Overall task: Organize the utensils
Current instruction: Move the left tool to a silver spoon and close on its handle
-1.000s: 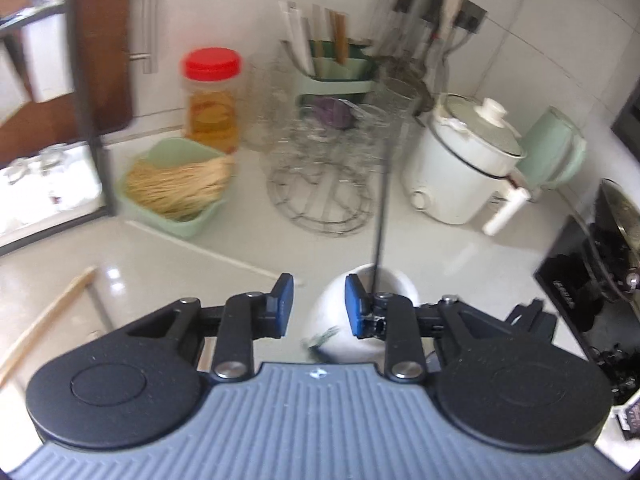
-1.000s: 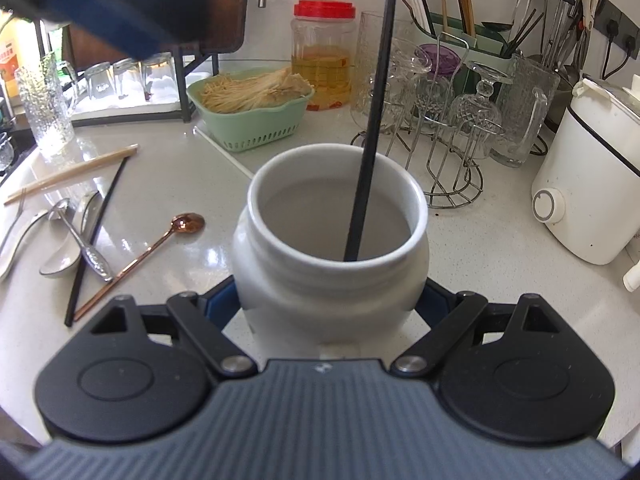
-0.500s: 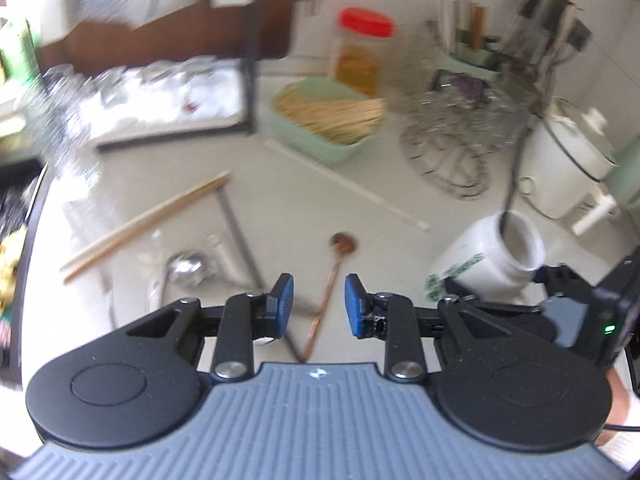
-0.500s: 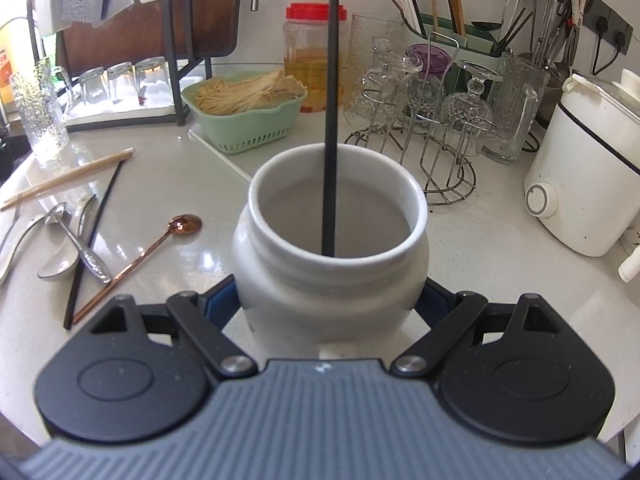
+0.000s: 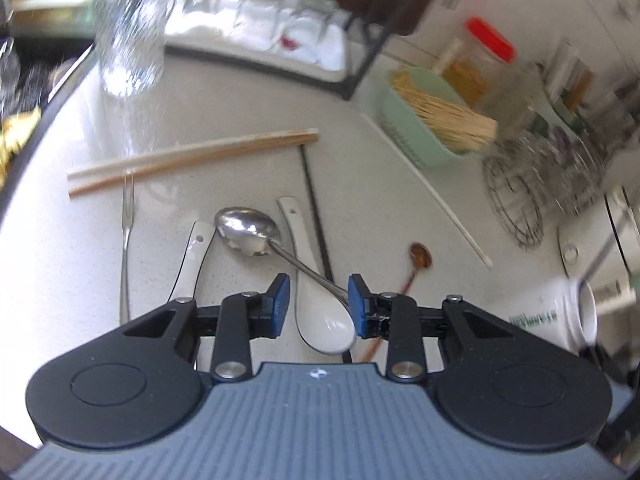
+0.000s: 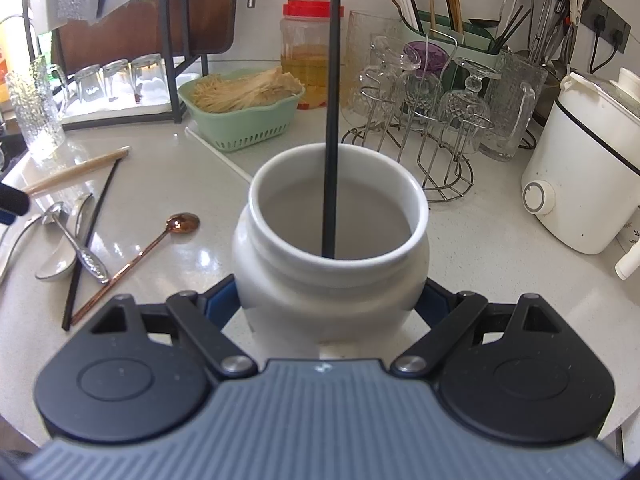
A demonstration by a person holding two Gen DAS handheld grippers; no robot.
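Observation:
My right gripper [image 6: 328,300] is shut on a white ceramic jar [image 6: 332,280], and one black chopstick [image 6: 332,120] stands in the jar. My left gripper [image 5: 318,296] hangs open, its jaws just widened a little, over loose utensils on the counter. Under the gap lie a white ceramic spoon [image 5: 320,320] and the handle of a steel spoon [image 5: 248,230]; the pads touch neither. Around them lie another white spoon [image 5: 192,256], a small fork [image 5: 126,248], a black chopstick [image 5: 314,208], wooden chopsticks [image 5: 192,156] and a copper spoon [image 5: 420,256].
A green basket [image 6: 244,120] of sticks and a red-lidded jar [image 6: 312,52] stand behind the white jar. A wire rack of glasses [image 6: 432,120] and a white cooker [image 6: 580,184] are to the right. A glass tumbler [image 5: 128,40] and a rack of upturned glasses [image 5: 260,12] sit far left.
My left gripper swung from above the jar leftward and down over the loose utensils, rolling as it went. The black chopstick in the jar settled upright. The right gripper stayed put.

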